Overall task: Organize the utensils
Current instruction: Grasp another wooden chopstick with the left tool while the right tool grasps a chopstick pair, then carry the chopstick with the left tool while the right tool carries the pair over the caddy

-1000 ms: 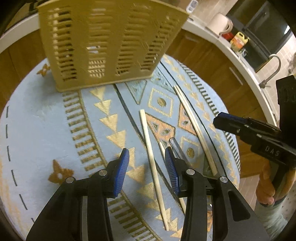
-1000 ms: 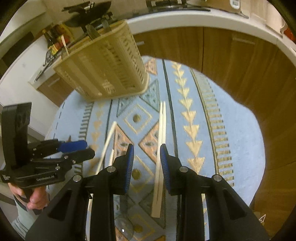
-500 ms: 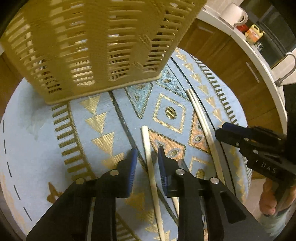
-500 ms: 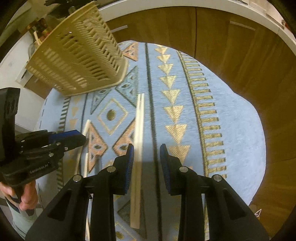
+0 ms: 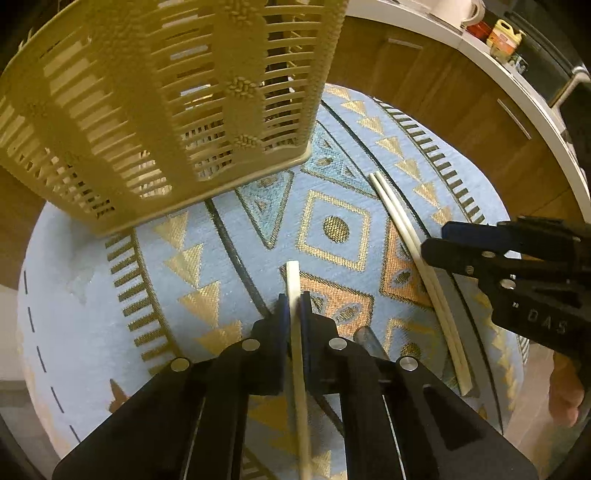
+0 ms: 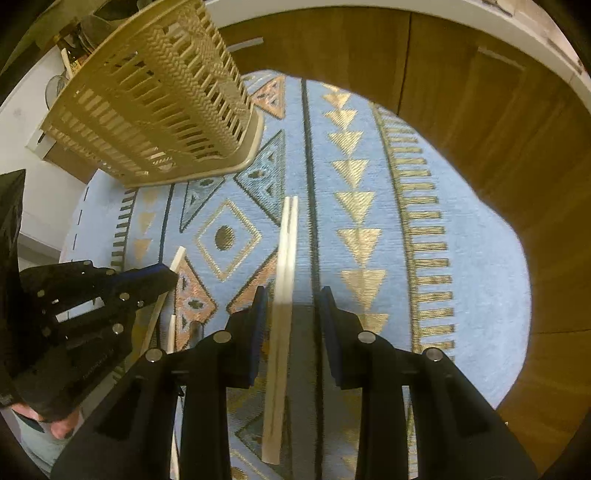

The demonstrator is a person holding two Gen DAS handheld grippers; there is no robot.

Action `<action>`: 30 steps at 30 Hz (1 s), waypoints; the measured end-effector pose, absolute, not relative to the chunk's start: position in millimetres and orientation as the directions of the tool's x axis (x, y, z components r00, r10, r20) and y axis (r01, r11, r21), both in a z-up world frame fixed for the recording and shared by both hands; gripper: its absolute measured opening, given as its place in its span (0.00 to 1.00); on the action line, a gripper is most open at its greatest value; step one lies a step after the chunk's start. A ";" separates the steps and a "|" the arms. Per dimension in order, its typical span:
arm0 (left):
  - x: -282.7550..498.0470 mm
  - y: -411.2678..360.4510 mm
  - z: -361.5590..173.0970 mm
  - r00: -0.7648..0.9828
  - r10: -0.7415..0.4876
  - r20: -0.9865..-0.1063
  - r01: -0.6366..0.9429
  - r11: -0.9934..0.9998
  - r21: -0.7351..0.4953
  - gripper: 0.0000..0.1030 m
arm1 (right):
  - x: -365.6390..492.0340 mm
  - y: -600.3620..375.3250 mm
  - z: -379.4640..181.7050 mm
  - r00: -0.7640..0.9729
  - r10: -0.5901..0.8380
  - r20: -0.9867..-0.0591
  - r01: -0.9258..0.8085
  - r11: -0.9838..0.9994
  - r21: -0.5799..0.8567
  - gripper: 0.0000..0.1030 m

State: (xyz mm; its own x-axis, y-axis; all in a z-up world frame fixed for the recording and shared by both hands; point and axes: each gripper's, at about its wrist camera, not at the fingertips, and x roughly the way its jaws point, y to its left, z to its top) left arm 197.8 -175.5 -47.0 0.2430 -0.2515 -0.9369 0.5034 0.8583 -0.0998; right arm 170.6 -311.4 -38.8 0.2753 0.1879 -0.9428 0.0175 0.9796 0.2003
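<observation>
My left gripper [image 5: 293, 306] is shut on a single cream chopstick [image 5: 293, 280] lying on the blue patterned cloth [image 5: 74, 314]. A pair of cream chopsticks [image 5: 417, 254] lies side by side to its right. In the right wrist view that pair [image 6: 284, 266] lies between the fingers of my right gripper [image 6: 290, 302], which is open around it. The tan slotted utensil basket [image 5: 166, 92] stands at the far left of the cloth, and shows in the right wrist view [image 6: 159, 96] too. The left gripper [image 6: 162, 273] shows at the left there.
A clear glass object [image 5: 365, 338] lies just right of my left gripper. The cloth covers a round table; wooden cabinets [image 6: 480, 92] and a white counter [image 5: 461, 37] curve behind it. Bottles [image 5: 502, 33] stand on the counter.
My left gripper moved forward toward the basket and closed on the single chopstick. My right gripper moved forward over the chopstick pair, which now lies between its open fingers.
</observation>
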 end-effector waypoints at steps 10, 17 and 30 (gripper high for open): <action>200.5 -156.7 -34.1 0.277 -0.327 -0.904 0.467 0.868 -0.171 0.04 | 184.5 -295.1 -45.9 0.240 0.157 -0.958 0.006 0.987 0.163 0.25; 202.8 -144.2 -25.2 0.332 -0.325 -0.886 0.453 0.878 -0.152 0.04 | 190.2 -275.2 -49.0 0.218 0.085 -0.972 -0.011 0.996 0.084 0.25; 189.2 -109.3 4.3 0.431 -0.348 -0.833 0.430 0.891 -0.149 0.04 | 187.7 -240.2 -48.8 0.254 -0.016 -0.967 -0.075 0.996 -0.036 0.09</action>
State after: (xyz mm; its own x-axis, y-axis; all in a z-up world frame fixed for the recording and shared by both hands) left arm 189.2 -109.3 4.3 0.4313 -0.3478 -0.8325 0.4296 0.8906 -0.1495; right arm 187.7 -240.2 -48.8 0.2543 -0.0162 -0.9670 -0.0753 0.9965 -0.0365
